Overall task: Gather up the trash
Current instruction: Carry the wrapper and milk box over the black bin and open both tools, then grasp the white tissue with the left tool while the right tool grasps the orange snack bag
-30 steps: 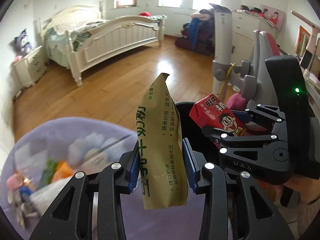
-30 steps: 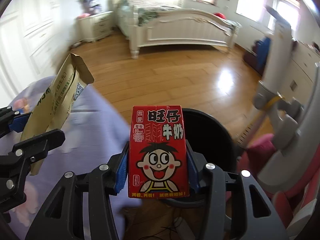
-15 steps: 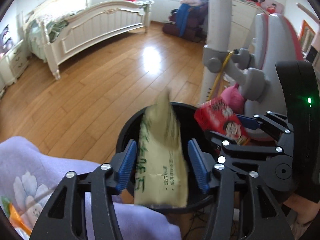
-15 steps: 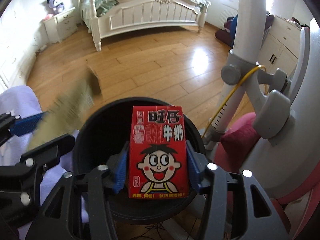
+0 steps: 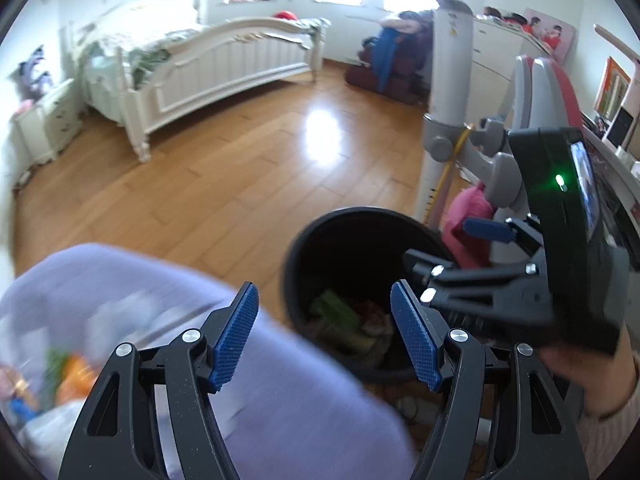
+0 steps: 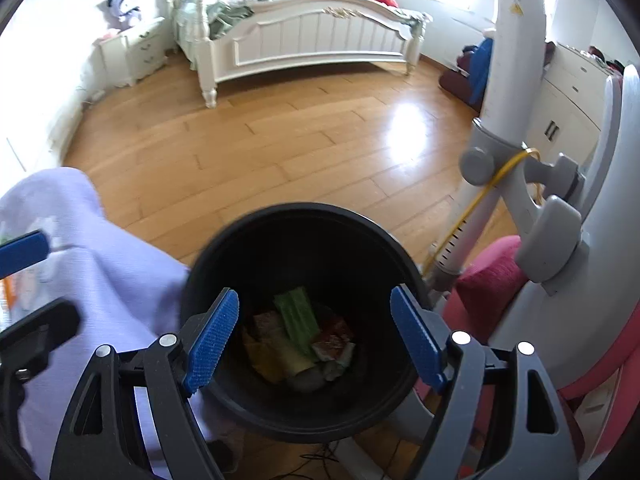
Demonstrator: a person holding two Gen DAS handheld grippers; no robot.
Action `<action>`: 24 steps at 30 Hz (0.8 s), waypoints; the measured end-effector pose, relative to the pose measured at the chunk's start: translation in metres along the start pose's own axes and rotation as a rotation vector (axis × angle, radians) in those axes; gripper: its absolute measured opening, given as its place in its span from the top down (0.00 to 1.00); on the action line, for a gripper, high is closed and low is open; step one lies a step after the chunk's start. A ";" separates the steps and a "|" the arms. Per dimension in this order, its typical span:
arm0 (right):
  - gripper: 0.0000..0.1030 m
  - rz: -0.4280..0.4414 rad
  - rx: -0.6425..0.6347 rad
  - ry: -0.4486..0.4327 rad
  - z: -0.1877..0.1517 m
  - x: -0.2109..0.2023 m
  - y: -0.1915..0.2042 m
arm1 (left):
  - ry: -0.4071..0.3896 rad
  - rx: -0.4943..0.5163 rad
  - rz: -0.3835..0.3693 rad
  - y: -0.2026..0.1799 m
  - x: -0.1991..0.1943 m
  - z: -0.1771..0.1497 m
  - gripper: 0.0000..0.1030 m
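Trash from this round looks dealt with, so the next move hinges on where the leftover stuff sits relative to the two tools. Both are hanging over the black bin (image 6: 304, 320), which stands on the wood floor (image 6: 280, 152) right against the hanging edge of the purple cloth (image 5: 280, 380) covering the table. Down in the bottom of the bin there's a green wrapper (image 6: 298, 316), a tan packet (image 6: 276, 356) and something red, all lying flat in a pile.

The right gripper (image 6: 314, 334) sits pretty much centred over the bin mouth; its jaws have just been opening, stand wide now, and there's nothing between them. Same deal with the left gripper (image 5: 324, 334): jaws just been opening, spread apart, empty, but it's parked over the bin's left rim, half above the cloth.

What's left to grab, as far as I can tell, is the blurry orange and green clutter (image 5: 68, 372) on the cloth, out toward its left edge. That's well left of both tools, and the left one is clearly nearer. Too smeared to call its long axis, honestly.

Room to move: open cloth between the left tool and that clutter. On the right it's tight, with a white stand (image 6: 500, 128) and a pink cushion (image 6: 488, 288) close beside the bin.
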State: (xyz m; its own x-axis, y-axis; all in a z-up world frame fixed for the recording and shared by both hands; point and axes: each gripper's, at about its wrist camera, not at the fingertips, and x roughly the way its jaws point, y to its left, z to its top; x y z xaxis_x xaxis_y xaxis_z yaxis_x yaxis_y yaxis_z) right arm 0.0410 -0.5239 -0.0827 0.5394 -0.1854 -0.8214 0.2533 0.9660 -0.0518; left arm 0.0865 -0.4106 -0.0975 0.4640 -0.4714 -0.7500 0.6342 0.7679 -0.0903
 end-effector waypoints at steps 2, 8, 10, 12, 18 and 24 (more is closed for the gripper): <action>0.22 0.034 -0.018 -0.011 -0.001 -0.007 0.017 | -0.014 -0.021 0.048 0.021 -0.028 -0.015 0.33; 0.22 0.116 -0.120 -0.029 -0.003 -0.024 0.078 | -0.055 -0.062 0.279 0.085 -0.098 -0.068 0.11; 0.22 0.133 -0.146 -0.032 -0.004 -0.030 0.095 | -0.038 -0.065 0.290 0.101 -0.104 -0.081 0.11; 0.22 0.147 -0.171 -0.034 -0.006 -0.036 0.110 | -0.007 -0.096 0.272 0.115 -0.101 -0.093 0.11; 0.22 0.164 -0.245 -0.042 -0.014 -0.055 0.146 | 0.049 -0.207 0.140 0.141 -0.074 -0.124 0.55; 0.22 0.197 -0.292 -0.040 -0.015 -0.058 0.173 | -0.011 -0.243 0.073 0.150 -0.099 -0.132 0.83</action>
State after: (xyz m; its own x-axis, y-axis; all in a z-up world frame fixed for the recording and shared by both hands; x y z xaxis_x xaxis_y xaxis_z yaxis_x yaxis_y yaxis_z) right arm 0.0409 -0.3435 -0.0525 0.5875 0.0082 -0.8092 -0.0956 0.9937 -0.0593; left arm 0.0540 -0.1916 -0.1238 0.5103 -0.4148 -0.7534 0.4319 0.8811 -0.1926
